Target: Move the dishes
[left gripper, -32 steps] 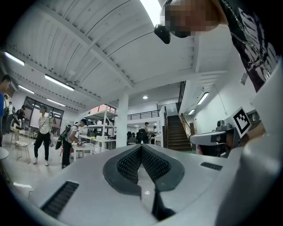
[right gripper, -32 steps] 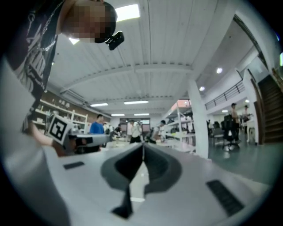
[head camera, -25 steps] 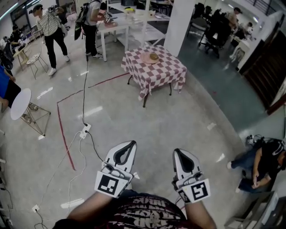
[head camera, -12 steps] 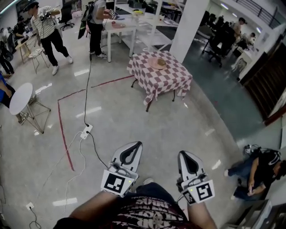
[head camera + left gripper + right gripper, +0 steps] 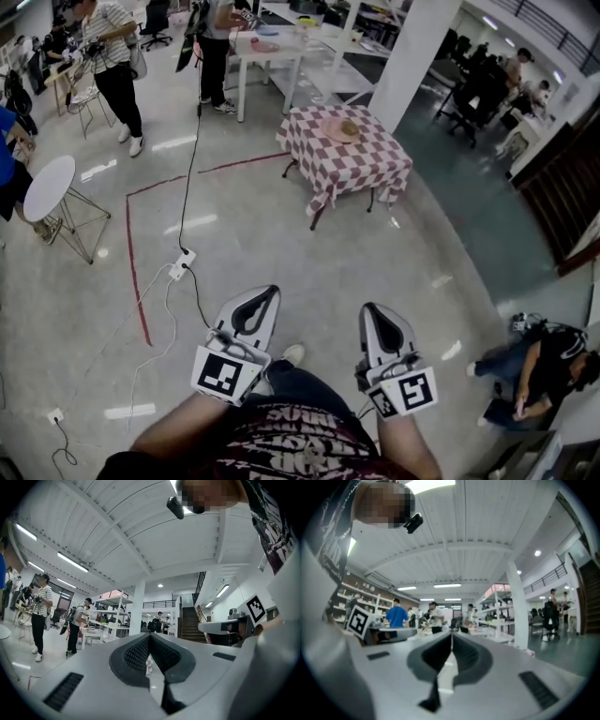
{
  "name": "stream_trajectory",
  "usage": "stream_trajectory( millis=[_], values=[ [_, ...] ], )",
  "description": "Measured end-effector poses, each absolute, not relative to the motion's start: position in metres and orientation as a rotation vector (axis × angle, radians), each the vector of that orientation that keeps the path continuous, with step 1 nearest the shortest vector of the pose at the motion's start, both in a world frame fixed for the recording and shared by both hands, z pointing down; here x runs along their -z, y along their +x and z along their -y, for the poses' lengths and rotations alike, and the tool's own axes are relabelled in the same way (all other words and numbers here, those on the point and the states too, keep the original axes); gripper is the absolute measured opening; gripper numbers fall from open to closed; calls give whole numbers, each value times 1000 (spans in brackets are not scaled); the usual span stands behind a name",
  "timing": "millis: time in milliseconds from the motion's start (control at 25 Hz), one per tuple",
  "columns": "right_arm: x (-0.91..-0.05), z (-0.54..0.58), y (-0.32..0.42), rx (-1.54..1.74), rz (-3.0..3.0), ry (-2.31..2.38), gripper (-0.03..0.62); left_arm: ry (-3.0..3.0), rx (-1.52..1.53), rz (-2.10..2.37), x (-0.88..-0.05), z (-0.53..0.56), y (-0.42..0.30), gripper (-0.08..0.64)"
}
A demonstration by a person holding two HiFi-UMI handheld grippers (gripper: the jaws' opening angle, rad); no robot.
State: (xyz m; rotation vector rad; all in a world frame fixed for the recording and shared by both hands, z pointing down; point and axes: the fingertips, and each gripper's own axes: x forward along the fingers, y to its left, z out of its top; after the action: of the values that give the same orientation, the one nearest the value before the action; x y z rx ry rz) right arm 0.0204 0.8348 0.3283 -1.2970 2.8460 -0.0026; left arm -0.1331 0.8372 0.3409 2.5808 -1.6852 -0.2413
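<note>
My head camera sits high, facing forward and steeply down. The left gripper and right gripper lie close along its lower edge, and the checked surface is well ahead across the floor. Each gripper camera rides low behind its own jaws and looks along them, tilted up toward the ceiling. All three views share the white pillar. I think a sliver of the checked cloth shows through the left jaws' gap, but it's too small to be sure.
</note>
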Motion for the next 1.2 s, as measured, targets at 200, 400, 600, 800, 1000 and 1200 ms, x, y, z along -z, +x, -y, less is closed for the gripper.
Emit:
stream_trajectory(
  millis=[200,400,600,800,1000,1200],
  values=[
    [-344,-817,40,53,-2815,-1389,34,2573,161,1723,-345,-807,-133,31],
    [-353,-777,72,99,-2762,-1477,34,2602,140,1700,-343,-760,-112,31],
    [-373,-727,98,150,-2750,-1531,34,2598,99,1638,-358,-706,-91,31],
    [-377,-683,105,203,-2770,-1499,34,2591,64,1605,-364,-659,-78,31],
    [-377,-646,101,208,-2819,-1407,34,2550,63,1678,-363,-629,-81,31],
    [-374,-629,104,205,-2825,-1318,34,2554,57,1706,-359,-605,-70,31]
  ],
)
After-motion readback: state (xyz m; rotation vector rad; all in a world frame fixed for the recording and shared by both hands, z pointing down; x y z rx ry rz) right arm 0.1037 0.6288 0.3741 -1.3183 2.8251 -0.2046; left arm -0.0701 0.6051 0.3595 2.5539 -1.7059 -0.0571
